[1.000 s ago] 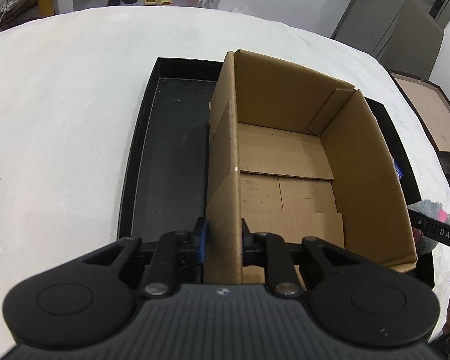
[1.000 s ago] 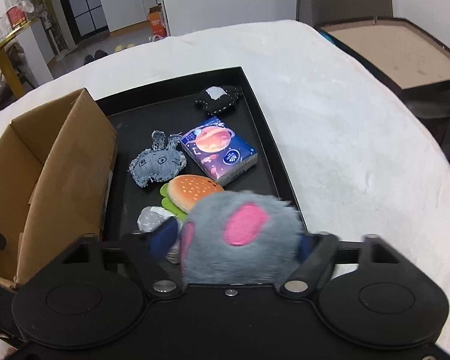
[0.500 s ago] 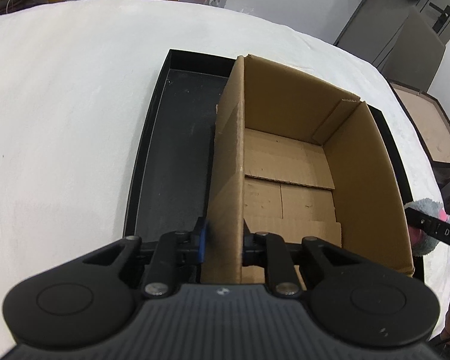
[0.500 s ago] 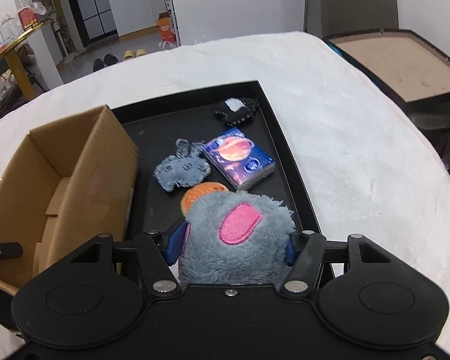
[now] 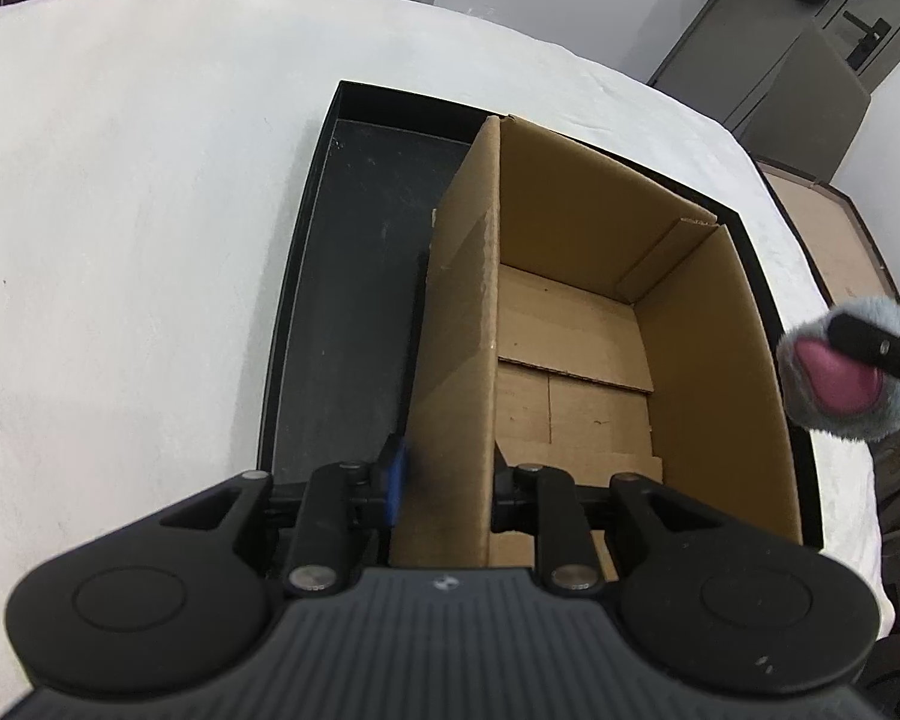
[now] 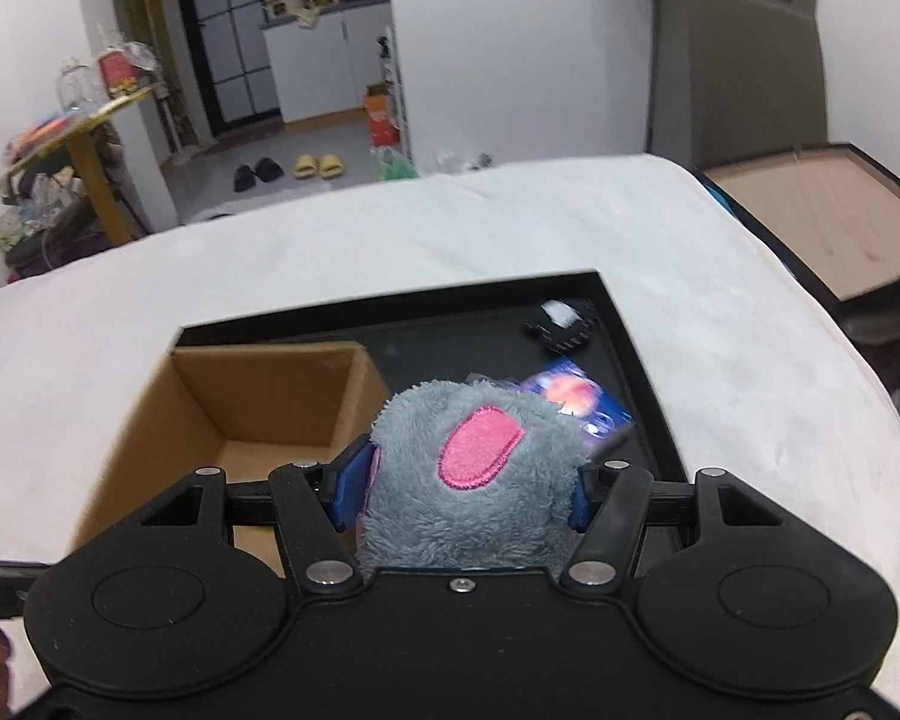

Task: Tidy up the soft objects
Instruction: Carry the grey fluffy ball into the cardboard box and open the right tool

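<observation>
Left hand-held gripper (image 5: pixel 444 480): clamped on near wall of cardboard box (image 5: pixel 576 324), steadying it in black tray (image 5: pixel 306 276) on white tabletop (image 5: pixel 120 210).
Right hand-held gripper (image 6: pixel 459 489): squeezing grey plush toy (image 6: pixel 474 468), raised beside box's right rim for drop-in.
Tissue pack (image 6: pixel 594 408), dark pouch (image 6: pixel 561 321): tray's far right corner, awaiting.

Left gripper (image 5: pixel 447 480) clamped nearly shut, angled down; right gripper (image 6: pixel 459 483) gripping, half-spread.

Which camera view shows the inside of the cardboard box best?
The left wrist view: it looks down into the cardboard box, showing its whole bare floor and inner walls. In the right wrist view, the grey plush toy and right gripper hide much of it.
</observation>
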Tool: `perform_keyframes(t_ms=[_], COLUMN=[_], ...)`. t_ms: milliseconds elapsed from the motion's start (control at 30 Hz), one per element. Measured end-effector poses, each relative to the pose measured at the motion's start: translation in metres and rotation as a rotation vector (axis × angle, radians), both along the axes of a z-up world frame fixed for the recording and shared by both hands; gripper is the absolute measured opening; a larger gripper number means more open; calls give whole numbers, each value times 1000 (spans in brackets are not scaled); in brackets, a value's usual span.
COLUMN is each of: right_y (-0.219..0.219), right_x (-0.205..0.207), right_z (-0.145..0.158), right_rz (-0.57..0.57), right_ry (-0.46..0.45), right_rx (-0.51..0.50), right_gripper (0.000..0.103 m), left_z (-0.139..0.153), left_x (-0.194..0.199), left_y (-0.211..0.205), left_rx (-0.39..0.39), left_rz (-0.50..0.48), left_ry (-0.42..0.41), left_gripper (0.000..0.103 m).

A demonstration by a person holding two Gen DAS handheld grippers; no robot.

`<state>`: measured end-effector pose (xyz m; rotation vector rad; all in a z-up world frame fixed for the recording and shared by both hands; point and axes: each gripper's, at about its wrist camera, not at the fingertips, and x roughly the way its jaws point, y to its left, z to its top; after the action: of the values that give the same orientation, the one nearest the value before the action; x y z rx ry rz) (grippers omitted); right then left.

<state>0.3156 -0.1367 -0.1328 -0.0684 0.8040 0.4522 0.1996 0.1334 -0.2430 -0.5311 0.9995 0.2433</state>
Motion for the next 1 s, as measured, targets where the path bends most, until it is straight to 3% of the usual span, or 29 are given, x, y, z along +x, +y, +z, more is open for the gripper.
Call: perform_keyframes(t_ms=[633, 833, 1000], right_y=[52, 68, 77], right_x=[-33, -47, -52], right_z=[23, 18, 4], right_rz=[91, 161, 176], right_ry=[10, 58, 164], right_rx=[90, 109, 146], right_gripper=[60, 60, 67], left_z=[-8, -9, -6], left_x=[3, 8, 15], left_y=[8, 6, -2], left_rx=[-56, -80, -69], left_rz=[-20, -9, -18], left_ry=[12, -2, -7], left_gripper=[26, 27, 27])
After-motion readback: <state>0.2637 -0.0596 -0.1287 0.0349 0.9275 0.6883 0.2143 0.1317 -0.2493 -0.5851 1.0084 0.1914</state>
